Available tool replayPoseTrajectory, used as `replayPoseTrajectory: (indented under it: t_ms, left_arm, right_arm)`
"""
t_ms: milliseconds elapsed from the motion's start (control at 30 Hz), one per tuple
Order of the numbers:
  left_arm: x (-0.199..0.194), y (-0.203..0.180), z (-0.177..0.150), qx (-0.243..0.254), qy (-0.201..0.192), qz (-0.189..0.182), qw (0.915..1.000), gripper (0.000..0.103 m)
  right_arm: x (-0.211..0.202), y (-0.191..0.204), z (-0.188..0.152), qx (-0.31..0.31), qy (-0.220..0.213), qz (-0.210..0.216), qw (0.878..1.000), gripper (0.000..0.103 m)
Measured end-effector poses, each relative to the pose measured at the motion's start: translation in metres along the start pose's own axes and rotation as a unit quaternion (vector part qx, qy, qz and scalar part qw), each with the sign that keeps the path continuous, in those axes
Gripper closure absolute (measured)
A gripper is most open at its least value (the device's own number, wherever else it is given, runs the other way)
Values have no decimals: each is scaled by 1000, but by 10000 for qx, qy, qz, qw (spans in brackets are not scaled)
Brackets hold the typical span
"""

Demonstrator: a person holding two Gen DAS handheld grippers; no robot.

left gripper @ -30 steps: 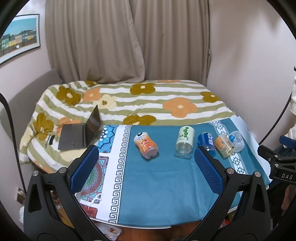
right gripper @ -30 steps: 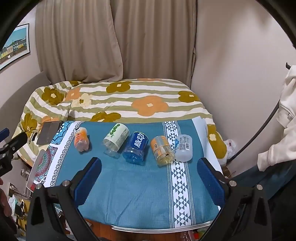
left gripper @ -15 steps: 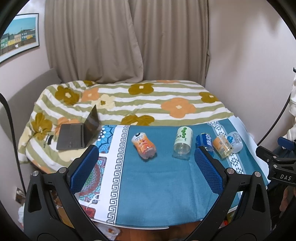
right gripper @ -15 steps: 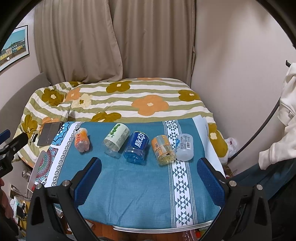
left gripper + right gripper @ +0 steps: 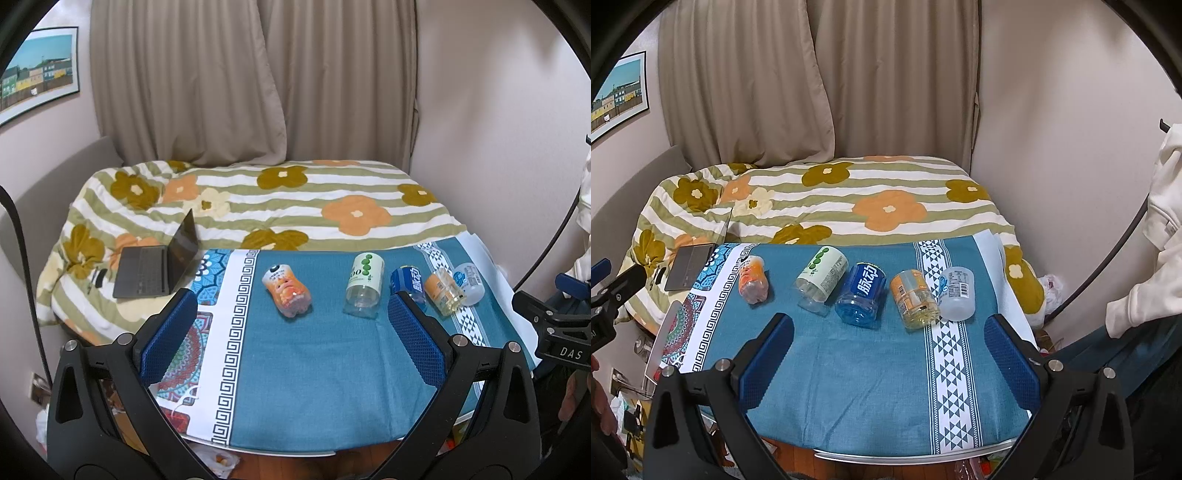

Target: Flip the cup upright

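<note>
Several cut-bottle cups lie on their sides in a row on the blue cloth: an orange one (image 5: pixel 286 295) (image 5: pixel 752 283), a green-and-white one (image 5: pixel 364 283) (image 5: pixel 822 277), a blue one (image 5: pixel 409 283) (image 5: pixel 863 294), a yellow-orange one (image 5: pixel 441 291) (image 5: pixel 913 297) and a clear white-labelled one (image 5: pixel 468 283) (image 5: pixel 956 292). My left gripper (image 5: pixel 291 334) is open and empty, above the near part of the table. My right gripper (image 5: pixel 890 352) is open and empty, short of the row.
The table (image 5: pixel 317 373) is covered by the blue patterned cloth, its front edge close to me. Behind it is a bed with a flowered quilt (image 5: pixel 266 206) and an open laptop (image 5: pixel 159 262). Walls and curtains close the back and right.
Both views have shifted slightly, with the cups sitting a little higher and farther in frame. Nothing on the table has moved and both grippers stay open.
</note>
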State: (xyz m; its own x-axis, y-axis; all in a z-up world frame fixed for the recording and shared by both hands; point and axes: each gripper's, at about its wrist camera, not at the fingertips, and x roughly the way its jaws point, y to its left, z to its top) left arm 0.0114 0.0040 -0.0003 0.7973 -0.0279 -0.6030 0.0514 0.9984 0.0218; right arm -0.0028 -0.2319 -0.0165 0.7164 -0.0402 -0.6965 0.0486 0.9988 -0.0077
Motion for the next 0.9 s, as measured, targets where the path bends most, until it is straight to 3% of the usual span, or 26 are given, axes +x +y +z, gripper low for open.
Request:
replayPoseTrajectory:
  t_ms: [900]
  left_arm:
    - [-4, -5, -2, -36, -17, 51, 10000, 0]
  right_arm:
    - [-2, 2, 2, -19, -23, 27, 10000, 0]
